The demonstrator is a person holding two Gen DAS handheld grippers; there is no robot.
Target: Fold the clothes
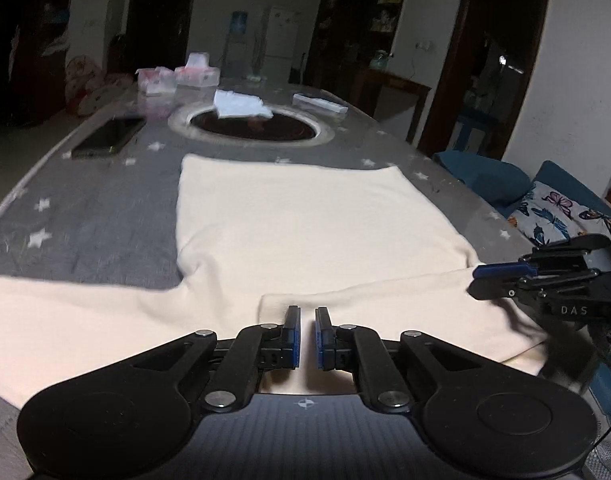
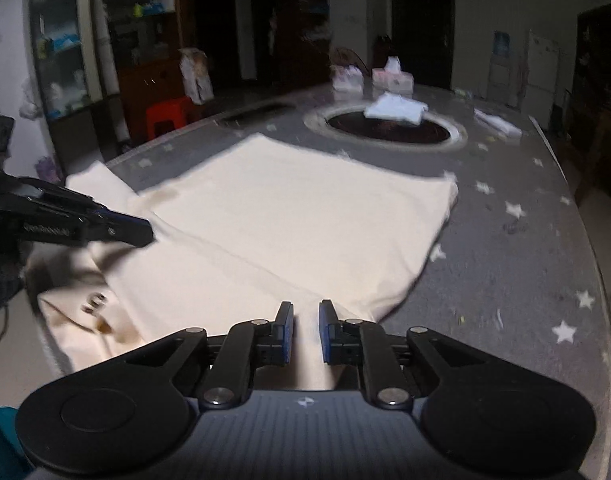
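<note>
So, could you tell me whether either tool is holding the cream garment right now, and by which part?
Neither. The left tool and right tool are open above the cream garment, with nothing between their fingers.

free: tablecloth (image 1: 105, 208) L of shirt (image 1: 305, 216) | blocked: phone (image 1: 109, 136), far boxes (image 1: 193, 74)
</note>
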